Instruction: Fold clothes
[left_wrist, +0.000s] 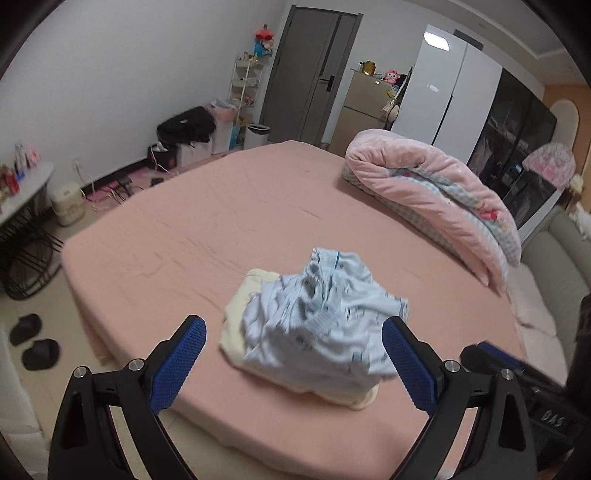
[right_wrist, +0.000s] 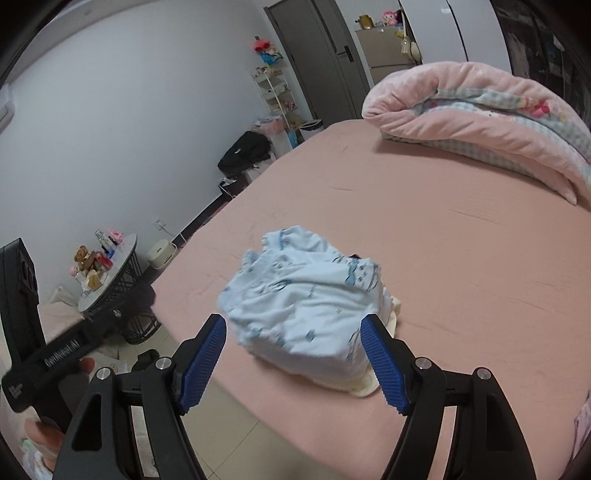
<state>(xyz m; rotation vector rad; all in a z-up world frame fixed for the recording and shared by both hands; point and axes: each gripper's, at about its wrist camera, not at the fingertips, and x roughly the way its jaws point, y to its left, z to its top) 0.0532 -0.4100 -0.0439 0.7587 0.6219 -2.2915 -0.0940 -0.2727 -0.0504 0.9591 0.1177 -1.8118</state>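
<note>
Pale-blue printed garment (left_wrist: 317, 325): crumpled heap on a cream garment (left_wrist: 240, 314), near the front edge of the pink bed sheet (left_wrist: 207, 229).
Left gripper (left_wrist: 293, 338): fingers spread wide, nothing between them, hovering short of the heap.
Right gripper (right_wrist: 293, 334): fingers apart, empty, also clear of the heap.
Progress: no neat fold visible; the blue piece looks bunched, though blur hides its edges.
Remaining: spread, fold and stack both pieces.
Surroundings: rolled pink quilt (left_wrist: 436, 184) well apart.
</note>
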